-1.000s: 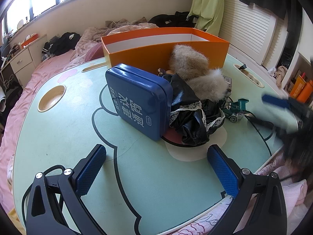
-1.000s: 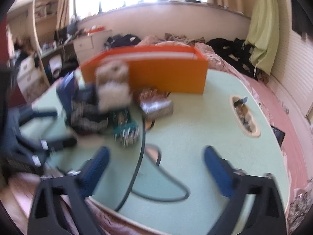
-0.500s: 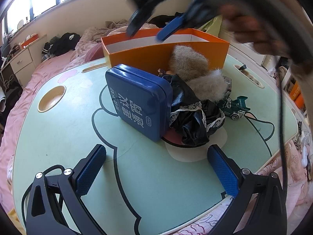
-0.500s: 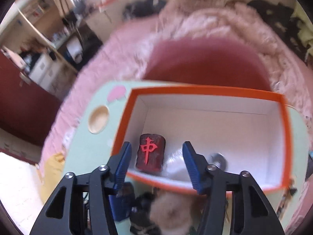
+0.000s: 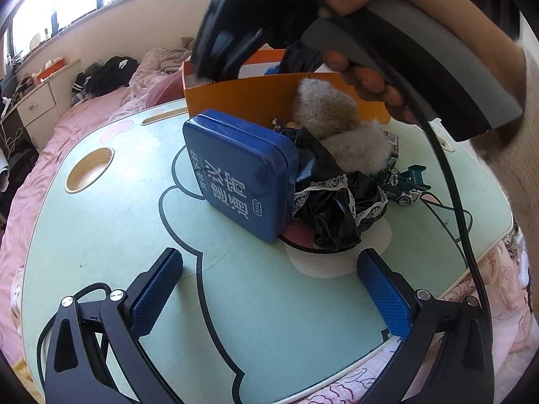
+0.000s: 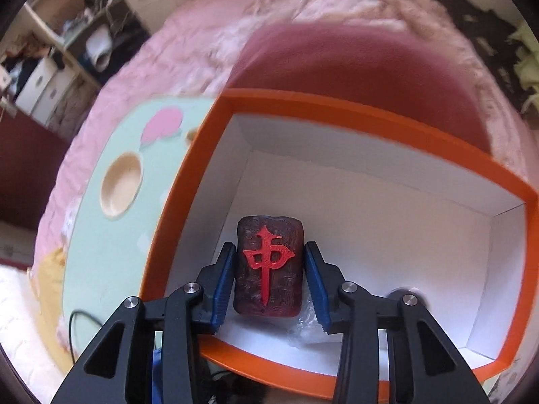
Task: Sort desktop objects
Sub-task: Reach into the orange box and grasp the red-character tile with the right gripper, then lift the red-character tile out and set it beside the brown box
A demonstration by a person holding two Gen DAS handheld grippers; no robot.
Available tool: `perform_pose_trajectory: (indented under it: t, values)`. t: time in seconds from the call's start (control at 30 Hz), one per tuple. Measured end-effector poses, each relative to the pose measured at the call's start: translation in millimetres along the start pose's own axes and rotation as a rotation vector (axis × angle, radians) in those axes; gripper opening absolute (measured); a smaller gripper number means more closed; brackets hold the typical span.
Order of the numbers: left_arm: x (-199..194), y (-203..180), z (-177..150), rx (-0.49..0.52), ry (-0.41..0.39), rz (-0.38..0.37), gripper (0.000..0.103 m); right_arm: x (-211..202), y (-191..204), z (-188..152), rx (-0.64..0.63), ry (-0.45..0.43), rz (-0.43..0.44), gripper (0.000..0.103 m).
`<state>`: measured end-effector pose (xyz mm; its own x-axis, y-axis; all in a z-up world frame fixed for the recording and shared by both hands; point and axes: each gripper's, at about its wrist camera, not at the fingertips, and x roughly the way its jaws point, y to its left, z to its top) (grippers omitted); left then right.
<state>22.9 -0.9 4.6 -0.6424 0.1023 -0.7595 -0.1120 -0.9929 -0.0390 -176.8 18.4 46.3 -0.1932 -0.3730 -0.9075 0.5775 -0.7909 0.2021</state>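
My right gripper reaches down into the orange box. Its jaws stand close on either side of a dark mahjong tile with a red character; a thin gap shows at each pad. My left gripper is open and empty, low over the green table. Ahead of it stand a blue tin, black lace cloth, a furry toy, a green toy car and the orange box. The right gripper's body shows above the box in the left wrist view.
Clear plastic wrap and a small round metal piece lie in the box. A black cable hangs from the right gripper over the table's right side. A round cup recess sits at the table's left. A pink bed surrounds the table.
My right gripper has swung from the table's right side up over the box and lowered into it; its jaws narrowed around the tile. My left gripper has not moved.
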Motion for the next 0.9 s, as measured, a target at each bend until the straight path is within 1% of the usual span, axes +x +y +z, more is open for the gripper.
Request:
perform_pose_trajectory:
  t: [0.03, 0.07, 0.13, 0.17, 0.23, 0.3, 0.33, 0.37, 0.4, 0.47, 0.53, 0.6, 0.67, 0.7, 0.77, 0.8, 0.83, 0.87, 0.9]
  values:
    - [0, 0, 0, 0.0, 0.0, 0.0, 0.103, -11, -6, -1, 0.024, -0.038, 0.036, 0.039]
    - [0, 0, 0, -0.001, 0.0, 0.0, 0.103, -30, -15, -3, 0.058, -0.094, 0.077, 0.039]
    - [0, 0, 0, -0.001, 0.0, 0.0, 0.103, -63, -25, -11, 0.07, -0.18, 0.101, 0.039]
    - [0, 0, 0, -0.001, 0.0, 0.0, 0.103, -75, -21, -14, 0.061, -0.208, 0.099, 0.039]
    - [0, 0, 0, -0.001, 0.0, 0.0, 0.103, -107, -23, -31, 0.037, -0.282, 0.092, 0.039]
    - [0, 0, 0, -0.001, 0.0, 0.0, 0.103, -131, -30, -53, 0.03, -0.336, 0.097, 0.039]
    - [0, 0, 0, -0.001, 0.0, 0.0, 0.103, -140, -33, -68, 0.027, -0.359, 0.086, 0.039]
    - [-1, 0, 0, -0.001, 0.0, 0.0, 0.103, -146, -40, -86, 0.029, -0.375, 0.052, 0.039]
    - [-1, 0, 0, -0.001, 0.0, 0.0, 0.103, -146, -39, -96, 0.032, -0.373, 0.016, 0.039]
    - [-1, 0, 0, -0.001, 0.0, 0.0, 0.103, -137, -54, -121, 0.052, -0.34, -0.04, 0.039]
    - [-1, 0, 0, -0.001, 0.0, 0.0, 0.103, -121, -67, -144, 0.101, -0.295, -0.057, 0.04]
    - [-1, 0, 0, -0.001, 0.0, 0.002, 0.103, -103, -80, -160, 0.143, -0.252, -0.077, 0.04]
    - [-1, 0, 0, -0.001, 0.0, 0.001, 0.103, -85, -86, -169, 0.178, -0.221, -0.068, 0.04]
    - [-1, 0, 0, -0.001, 0.001, 0.001, 0.103, -76, -89, -170, 0.2, -0.217, -0.042, 0.04]
    - [-1, 0, 0, -0.001, 0.0, 0.001, 0.103, -73, -93, -171, 0.233, -0.253, 0.01, 0.041]
    - [-1, 0, 0, -0.001, 0.0, 0.001, 0.103, -74, -94, -173, 0.261, -0.295, 0.05, 0.046]
    - [-2, -1, 0, -0.001, 0.0, 0.001, 0.103, -77, -95, -177, 0.277, -0.328, 0.071, 0.052]
    - [-1, -1, 0, -0.001, -0.001, 0.0, 0.103, -83, -96, -182, 0.286, -0.371, 0.083, 0.066]
    - [-2, -1, 0, -0.001, 0.0, 0.001, 0.103, -88, -91, -188, 0.282, -0.41, 0.07, 0.077]
